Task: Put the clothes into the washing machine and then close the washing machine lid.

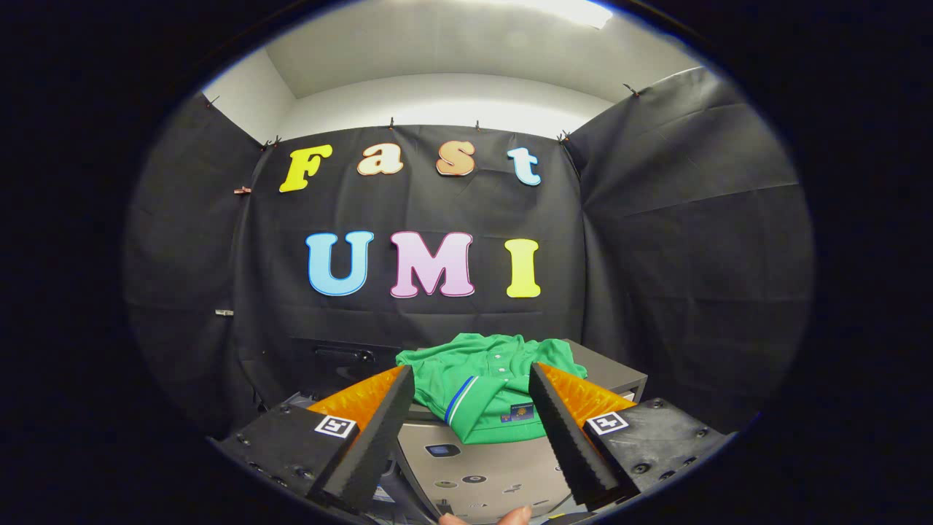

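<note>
Nearest: a fingertip [514, 516] shows at the bottom, under the gripper [472, 430]. Jaws spread wide, holding nothing. Below them, the washing machine's grey control panel [481, 467]. Just ahead, between the jaw tips, a green polo shirt [485, 383] lies draped over the machine top. Judgement: approach step. Advance low, close on a thick fold near the collar so the whole garment lifts.

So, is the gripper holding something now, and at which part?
Nothing is held. The gripper is open, its fingers spread apart, with the green shirt lying on the washing machine just ahead between them.
</note>
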A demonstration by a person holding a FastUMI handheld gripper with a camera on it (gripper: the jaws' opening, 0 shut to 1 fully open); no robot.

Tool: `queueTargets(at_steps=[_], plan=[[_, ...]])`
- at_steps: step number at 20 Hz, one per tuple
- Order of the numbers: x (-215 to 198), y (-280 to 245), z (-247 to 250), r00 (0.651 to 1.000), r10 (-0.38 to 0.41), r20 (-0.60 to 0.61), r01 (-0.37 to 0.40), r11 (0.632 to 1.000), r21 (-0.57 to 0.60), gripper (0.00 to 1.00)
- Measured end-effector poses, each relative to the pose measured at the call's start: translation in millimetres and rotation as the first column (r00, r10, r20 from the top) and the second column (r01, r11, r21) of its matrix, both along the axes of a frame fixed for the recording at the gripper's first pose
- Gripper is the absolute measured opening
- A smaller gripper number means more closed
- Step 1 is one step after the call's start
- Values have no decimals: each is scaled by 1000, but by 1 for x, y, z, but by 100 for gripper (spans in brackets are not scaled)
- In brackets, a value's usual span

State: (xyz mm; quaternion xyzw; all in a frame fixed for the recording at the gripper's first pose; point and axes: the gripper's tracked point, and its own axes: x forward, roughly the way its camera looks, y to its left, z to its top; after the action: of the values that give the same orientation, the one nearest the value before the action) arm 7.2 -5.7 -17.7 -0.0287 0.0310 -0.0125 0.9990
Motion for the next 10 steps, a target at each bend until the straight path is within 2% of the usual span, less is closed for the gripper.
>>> queueTargets(at_steps=[10], plan=[[4,3,4,1000,12,-8,-12,1000,13,99]])
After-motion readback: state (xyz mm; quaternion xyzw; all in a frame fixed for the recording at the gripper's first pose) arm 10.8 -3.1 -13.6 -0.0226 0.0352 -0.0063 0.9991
